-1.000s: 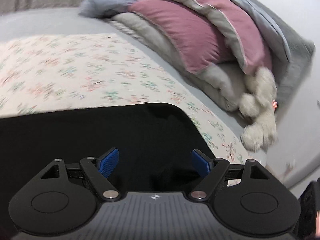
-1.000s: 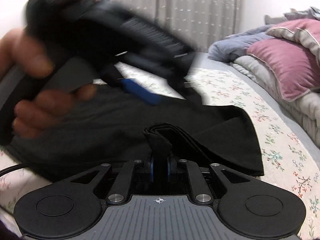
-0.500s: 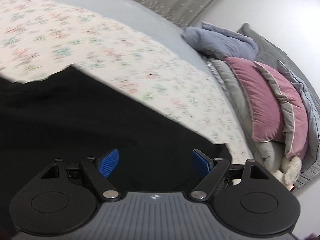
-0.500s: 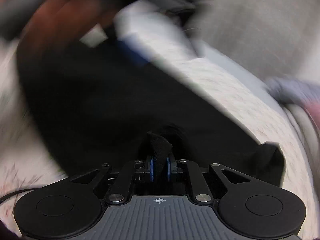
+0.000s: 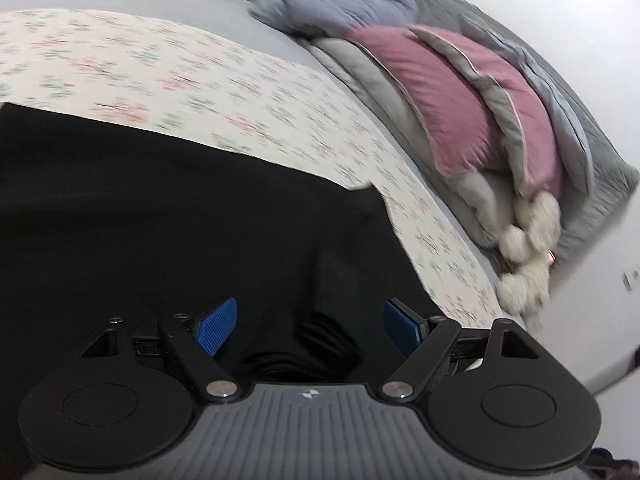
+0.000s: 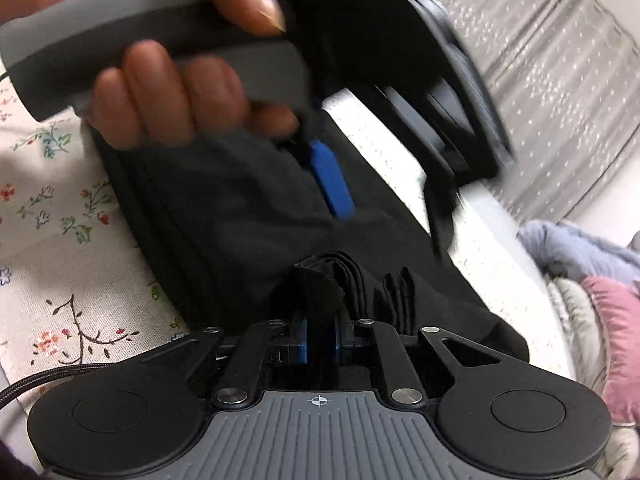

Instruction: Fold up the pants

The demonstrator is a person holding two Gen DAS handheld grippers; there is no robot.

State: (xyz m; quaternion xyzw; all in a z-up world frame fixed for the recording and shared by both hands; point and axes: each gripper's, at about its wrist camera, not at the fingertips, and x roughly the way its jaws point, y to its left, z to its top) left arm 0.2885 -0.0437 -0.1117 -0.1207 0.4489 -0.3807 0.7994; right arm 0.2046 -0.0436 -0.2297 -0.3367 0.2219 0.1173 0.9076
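Pinching a bunched edge of the black fabric pants [image 6: 240, 220] on the floral bedsheet [image 6: 48, 208], the right gripper [image 6: 320, 344] holds; the left gripper [image 5: 310, 322] gapes, seemingly empty. Folding looks partway.

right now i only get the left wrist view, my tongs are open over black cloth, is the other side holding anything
Observer: Yes. The right tongs are shut on a bunched fold of the black pants.
Operator: where am i relative to that
Observer: Your left tongs hang over the pants just beyond the pinched fold, with one blue pad close to the cloth.
Operator: anything else near me
Observer: A hand grips your grey handle above the pants, and a cable lies on the floral sheet at the near left.
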